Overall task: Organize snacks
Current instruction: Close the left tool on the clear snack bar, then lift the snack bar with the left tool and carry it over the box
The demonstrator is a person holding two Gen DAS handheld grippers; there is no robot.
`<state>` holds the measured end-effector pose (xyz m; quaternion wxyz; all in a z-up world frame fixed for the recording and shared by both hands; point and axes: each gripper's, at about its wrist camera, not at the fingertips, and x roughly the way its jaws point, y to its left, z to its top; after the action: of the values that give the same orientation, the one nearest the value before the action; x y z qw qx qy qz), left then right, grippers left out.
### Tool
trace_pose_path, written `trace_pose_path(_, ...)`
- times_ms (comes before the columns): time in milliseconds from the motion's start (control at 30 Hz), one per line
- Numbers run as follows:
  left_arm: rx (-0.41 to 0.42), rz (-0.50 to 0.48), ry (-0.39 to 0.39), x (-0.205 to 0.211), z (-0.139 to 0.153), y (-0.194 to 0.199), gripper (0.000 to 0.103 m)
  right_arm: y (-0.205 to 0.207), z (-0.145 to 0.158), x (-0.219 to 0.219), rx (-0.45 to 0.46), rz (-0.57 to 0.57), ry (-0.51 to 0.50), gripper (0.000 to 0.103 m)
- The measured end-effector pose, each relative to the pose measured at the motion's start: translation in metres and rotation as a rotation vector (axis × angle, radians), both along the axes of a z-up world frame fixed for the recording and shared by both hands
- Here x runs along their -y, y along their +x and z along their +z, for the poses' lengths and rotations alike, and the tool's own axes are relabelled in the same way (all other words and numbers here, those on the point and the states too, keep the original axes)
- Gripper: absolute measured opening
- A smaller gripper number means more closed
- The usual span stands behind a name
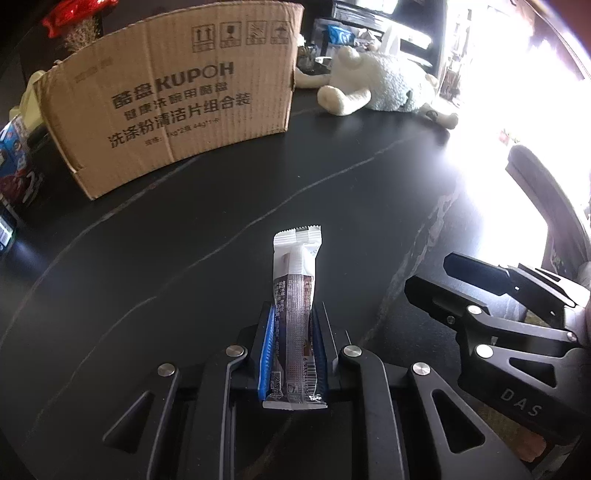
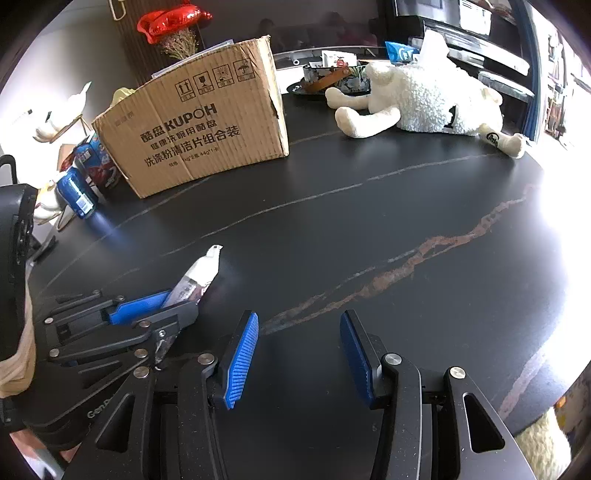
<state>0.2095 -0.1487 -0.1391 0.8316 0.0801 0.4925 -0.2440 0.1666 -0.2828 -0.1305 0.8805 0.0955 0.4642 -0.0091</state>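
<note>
With my left gripper (image 1: 291,332) clamped on the snack bar (image 1: 295,295), its blue pads (image 1: 266,347) press the wrapper from both sides, the white crimped end sticking out ahead of the jaws and the barcode end trailing back toward the camera. From the right wrist view I see the same left gripper (image 2: 184,299) low over the bench (image 2: 332,229), the bar (image 2: 199,273) slanting up and out of it; whether the bar's far tip touches the surface I cannot tell. My right gripper (image 2: 299,354) hangs just beside it, jaws apart with nothing between the blue pads (image 2: 242,360), only dark bench below. Farther out, a cardboard box (image 2: 207,133) with printed KUPOH lettering stands upright on the bench, well apart from both grippers. Blue snack packages (image 2: 92,166) sit against the box's left end. A white plush sheep (image 2: 424,103) lies on its side to the right of the box, near the bench's far edge. A red foil balloon (image 2: 170,18) shows behind the box. Strong glare washes out the right side.
</note>
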Motion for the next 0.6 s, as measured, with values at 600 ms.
trace_pose_path(600,0.090,0.082,-0.085,-0.036,0.058,-0.007,0.020,0.002,0.046,-0.028,0.065,0.055,0.004,0.048)
